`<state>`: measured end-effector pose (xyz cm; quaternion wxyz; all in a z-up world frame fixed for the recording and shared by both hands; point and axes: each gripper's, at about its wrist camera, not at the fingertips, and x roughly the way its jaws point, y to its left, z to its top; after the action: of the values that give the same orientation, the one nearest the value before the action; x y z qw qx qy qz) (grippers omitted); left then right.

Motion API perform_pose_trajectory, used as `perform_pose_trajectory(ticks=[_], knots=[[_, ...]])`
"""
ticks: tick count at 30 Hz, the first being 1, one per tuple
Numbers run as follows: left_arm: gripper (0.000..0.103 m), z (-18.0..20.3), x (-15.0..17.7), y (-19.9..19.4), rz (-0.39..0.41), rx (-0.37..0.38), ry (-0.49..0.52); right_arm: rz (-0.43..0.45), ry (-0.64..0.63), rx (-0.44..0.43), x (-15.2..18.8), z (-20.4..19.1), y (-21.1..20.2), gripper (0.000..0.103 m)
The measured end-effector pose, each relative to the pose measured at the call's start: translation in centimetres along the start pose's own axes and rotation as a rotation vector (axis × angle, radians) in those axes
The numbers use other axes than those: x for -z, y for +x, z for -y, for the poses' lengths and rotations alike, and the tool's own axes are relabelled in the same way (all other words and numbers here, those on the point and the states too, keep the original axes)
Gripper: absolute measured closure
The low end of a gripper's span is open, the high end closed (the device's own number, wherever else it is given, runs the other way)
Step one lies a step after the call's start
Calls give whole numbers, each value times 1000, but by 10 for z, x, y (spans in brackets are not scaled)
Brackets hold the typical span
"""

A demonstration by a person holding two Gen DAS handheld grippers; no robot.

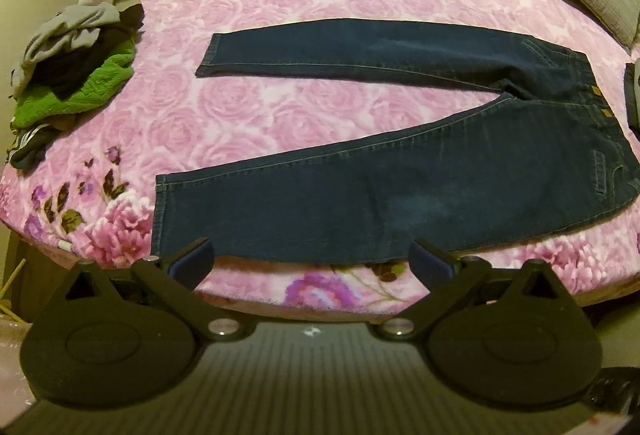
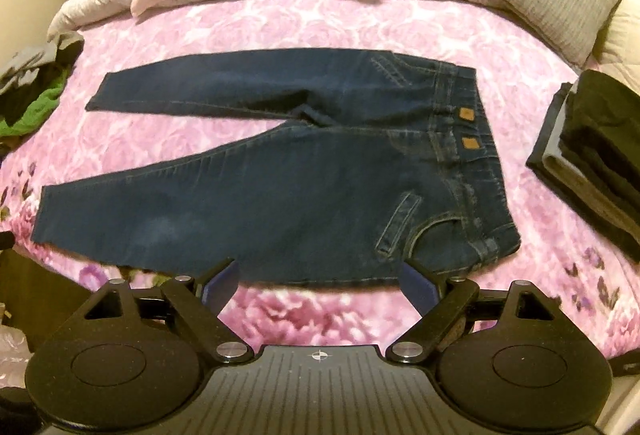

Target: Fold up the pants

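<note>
The dark jeans [image 2: 280, 171] lie flat on the bed's pink floral blanket [image 2: 280, 23], legs spread apart toward the left, waistband to the right. The left tool [image 1: 312, 263] and right tool [image 2: 318, 283] hover over the near hem, both wide and empty. Folded dark clothes [image 2: 592, 151] sit right of the waistband, a jumbled clothes pile [image 1: 76, 63] at the left edge; bare blanket lies between.

Dark blue denim pants [image 1: 400, 195] lie flat on the pink rose-patterned blanket [image 1: 248, 139], legs apart. The left gripper [image 1: 312, 263] hangs spread wide above their near edge, apparently untouching. Crumpled grey-and-green clothes [image 1: 76, 67] sit left.
</note>
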<state>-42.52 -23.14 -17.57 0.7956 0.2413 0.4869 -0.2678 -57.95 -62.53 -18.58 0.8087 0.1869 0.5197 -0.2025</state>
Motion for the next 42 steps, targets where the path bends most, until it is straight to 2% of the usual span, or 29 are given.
perform_pose_trajectory(ticks=[11,25,28,33,36,38,39,41,42], knots=[[1,2,3,-1,-2,19,-12,-16,1,18,4,-4,1,18],[1,19,2,8,-16,24,16,-21,34,43,10,26,3,18],[1,29,-1,11,5,26,52,-1,2,49,13,36,2,18],[1,52,8,21,103,8,229,32,-201,91,31,43,14,19],[5,61,29,43,145,-49,404,47,-360,100,48,38,30,19],[14,61,48,63,150,-74,519,50,-437,98,58,34,42,19],[16,59,58,73,143,-86,576,52,-461,92,62,32,48,19],[32,53,75,94,123,-108,669,51,-496,76,68,27,62,19],[34,49,83,105,113,-122,706,54,-510,71,70,24,68,19]])
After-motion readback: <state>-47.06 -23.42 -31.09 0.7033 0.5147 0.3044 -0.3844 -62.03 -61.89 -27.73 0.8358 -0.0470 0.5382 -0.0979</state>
